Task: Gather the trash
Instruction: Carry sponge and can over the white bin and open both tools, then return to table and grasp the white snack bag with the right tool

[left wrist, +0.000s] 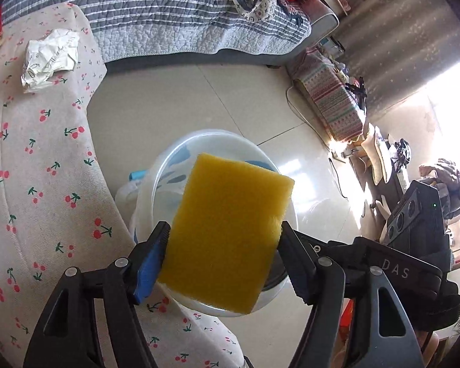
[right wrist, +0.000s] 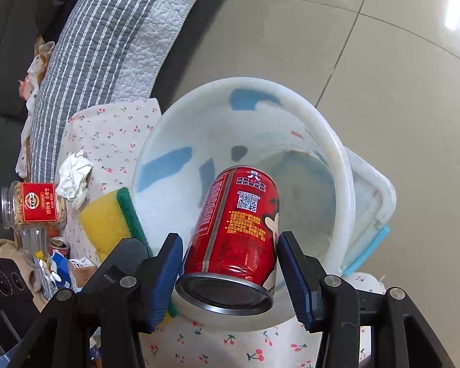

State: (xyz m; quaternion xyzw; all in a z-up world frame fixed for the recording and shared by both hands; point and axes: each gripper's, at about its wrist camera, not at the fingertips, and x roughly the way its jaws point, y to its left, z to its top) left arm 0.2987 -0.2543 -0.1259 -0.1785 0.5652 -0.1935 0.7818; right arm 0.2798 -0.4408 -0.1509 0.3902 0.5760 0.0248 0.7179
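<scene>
Drop step. Left gripper (left wrist: 225, 240) pinches sponge (left wrist: 230, 230), right gripper (right wrist: 230, 254) pinches can (right wrist: 234, 227); both frame centre, above bin (right wrist: 342, 165). Next: spread jaws. Paper wad (left wrist: 50, 58) waits upper left.

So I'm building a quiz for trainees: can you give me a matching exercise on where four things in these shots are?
1 sponge
2 can
3 crumpled paper
4 basin

a on the cherry cloth
b in the left tongs
c on the floor by the table
d in the right tongs

Pairs: 1-b, 2-d, 3-a, 4-c
</scene>
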